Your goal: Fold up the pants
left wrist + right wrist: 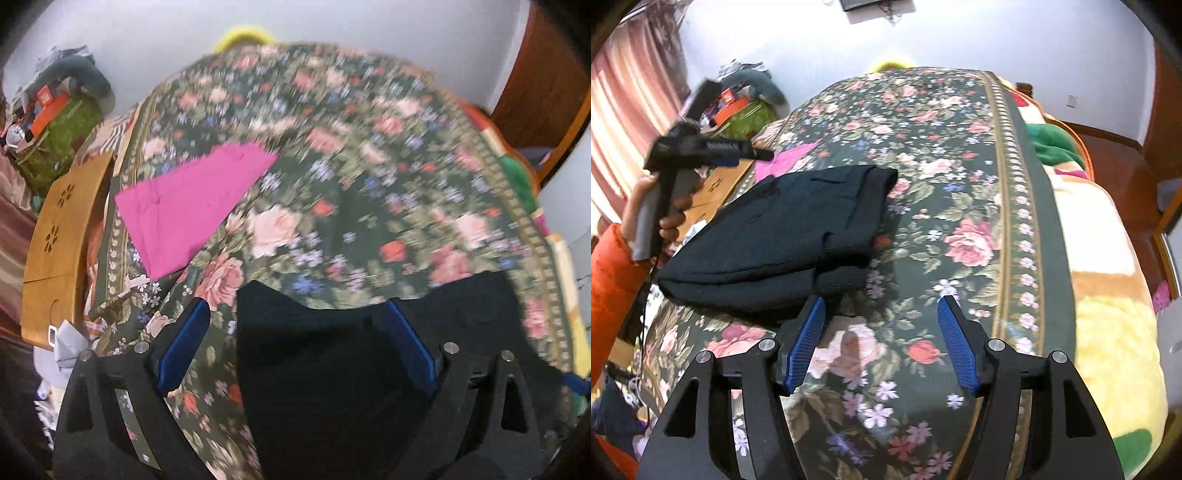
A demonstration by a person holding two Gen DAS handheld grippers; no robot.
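Black pants (775, 236) lie folded on the floral bedspread (942, 177), waistband toward the far right. In the left wrist view the black pants (332, 369) fill the lower middle, below and between my left gripper's (295, 306) wide-apart blue pads (184, 343). The right wrist view shows the left gripper (753, 153) held in a hand with an orange sleeve, above the far left part of the pants and not touching them. My right gripper (882, 301) is open just past the pants' near right corner, with only bedspread between its fingers.
A folded pink garment (192, 203) lies on the bed beyond the pants. A wooden lap table (62, 240) stands off the bed's left edge, with a cluttered green box (59, 140) behind it. A yellow and green blanket (1108, 295) covers the right side.
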